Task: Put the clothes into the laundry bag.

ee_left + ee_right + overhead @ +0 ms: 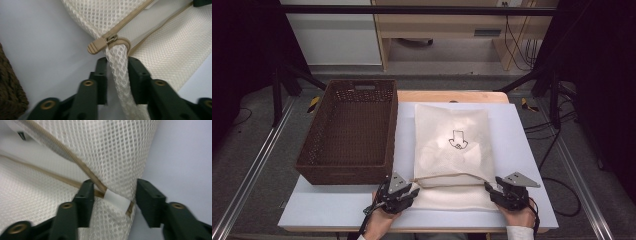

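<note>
Mesh bag (pixel 453 145) lies flat on the white table (pixel 322 205), just right of the brown basket (pixel 349 130), its zipped mouth along the near edge. Left gripper (pixel 408 191) sits at the near-left corner; in the left gripper view a bunched fold of mesh stands between its jaws just behind the zipper pull (pixel 96 46). The jaws stand close against the fold on both sides, but whether they press it cannot be told. Right gripper (pixel 492 191) sits at the near-right corner. Its jaws are parted, straddling the zipper end and its white tab (pixel 117 200), with a clear gap on the right side — nothing gripped.

Judgement: the step in hand looks like taking hold of both near corners. To do it well, the right jaws should close squarely over the tab and seam, not on loose mesh alone. The left should bite fabric behind the pull, leaving the pull free. Both holds should be firm before any lift — otherwise the corners may slip out unevenly.
</note>
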Available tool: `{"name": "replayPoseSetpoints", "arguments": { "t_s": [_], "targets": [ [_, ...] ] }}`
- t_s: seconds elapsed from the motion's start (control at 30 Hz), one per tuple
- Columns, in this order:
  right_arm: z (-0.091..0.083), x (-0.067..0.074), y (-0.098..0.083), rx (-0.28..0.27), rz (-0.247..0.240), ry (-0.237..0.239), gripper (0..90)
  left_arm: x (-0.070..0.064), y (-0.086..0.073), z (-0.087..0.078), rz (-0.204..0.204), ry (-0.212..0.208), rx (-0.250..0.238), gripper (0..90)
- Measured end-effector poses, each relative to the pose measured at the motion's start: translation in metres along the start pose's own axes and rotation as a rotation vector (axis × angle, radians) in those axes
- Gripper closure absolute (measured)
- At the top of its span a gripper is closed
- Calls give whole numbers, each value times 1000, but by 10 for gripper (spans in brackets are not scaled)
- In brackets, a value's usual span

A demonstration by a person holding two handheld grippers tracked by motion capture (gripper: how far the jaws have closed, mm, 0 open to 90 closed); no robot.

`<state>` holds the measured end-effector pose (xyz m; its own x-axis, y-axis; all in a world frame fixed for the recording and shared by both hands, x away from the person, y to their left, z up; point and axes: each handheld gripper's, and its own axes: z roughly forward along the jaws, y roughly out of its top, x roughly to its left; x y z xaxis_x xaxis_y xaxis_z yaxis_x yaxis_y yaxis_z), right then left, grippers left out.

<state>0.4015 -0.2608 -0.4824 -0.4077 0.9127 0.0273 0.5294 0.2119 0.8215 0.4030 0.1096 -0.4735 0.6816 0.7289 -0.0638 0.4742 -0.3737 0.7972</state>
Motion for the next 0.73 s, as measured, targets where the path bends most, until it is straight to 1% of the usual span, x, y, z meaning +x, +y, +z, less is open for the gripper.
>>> {"name": "replayPoseSetpoints", "arguments": {
  "t_s": [0.07, 0.13, 0.2, 0.27, 0.33, 0.37, 0.47, 0.53, 0.63, 0.73],
  "targets": [
    [-6, -2, 4, -43, 14, 16, 356, 1, 3, -8, -3, -12, -22, 522],
    [-13, -3, 10, -82, 14, 29, 310, 3, 6, -15, 0, -25, -39, 462],
    [-19, -4, 16, -109, 9, 47, 270, 5, 6, -22, 10, -31, -51, 422],
    [-25, -4, 22, -142, 9, 74, 251, 8, 6, -28, 3, -30, -52, 394],
    [-31, -4, 27, -175, 7, 86, 233, 12, 4, -33, -2, -31, -50, 383],
    [-33, -5, 29, -186, 4, 84, 227, 13, 3, -35, -2, -25, -52, 377],
    [-34, -11, 31, -202, 14, 49, 212, 20, -1, -42, -4, -18, -43, 362],
    [-31, -16, 31, -199, 38, 24, 208, 25, -3, -47, -12, -17, -48, 348],
    [-24, -25, 27, -189, 49, -20, 200, 30, -6, -52, -8, -13, -46, 339],
    [-21, -31, 26, -187, 68, -45, 191, 34, -9, -56, -7, -27, -43, 327]
  ]
}}
